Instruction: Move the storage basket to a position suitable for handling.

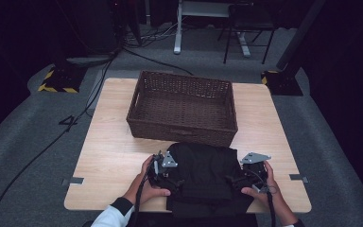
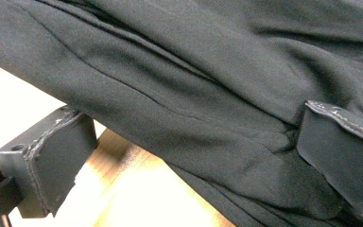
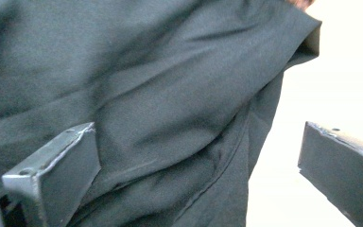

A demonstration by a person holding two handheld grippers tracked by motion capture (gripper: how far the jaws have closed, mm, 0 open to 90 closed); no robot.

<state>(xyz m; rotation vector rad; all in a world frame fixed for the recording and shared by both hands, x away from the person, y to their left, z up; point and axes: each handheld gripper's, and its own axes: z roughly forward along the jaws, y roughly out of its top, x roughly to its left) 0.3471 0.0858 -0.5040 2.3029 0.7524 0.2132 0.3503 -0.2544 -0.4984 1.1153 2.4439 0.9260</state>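
Observation:
A folded black garment (image 1: 203,172) lies at the front middle of the wooden table (image 1: 113,151), just before a brown wicker basket (image 1: 182,106). My left gripper (image 1: 176,181) sits at the garment's left edge, and my right gripper (image 1: 232,179) at its right edge. In the left gripper view the jaws stand wide apart around a fold of black cloth (image 2: 194,118); one jaw is over bare wood. My right gripper (image 3: 196,175) is also open, with the cloth's edge (image 3: 170,118) between its jaws and one jaw over the bare table.
The basket has nothing in it and stands at the table's far middle. Bare wood shows to the left and right of the garment. Cables (image 1: 52,137) run over the grey floor at the left, and a desk frame (image 1: 208,23) stands beyond the table.

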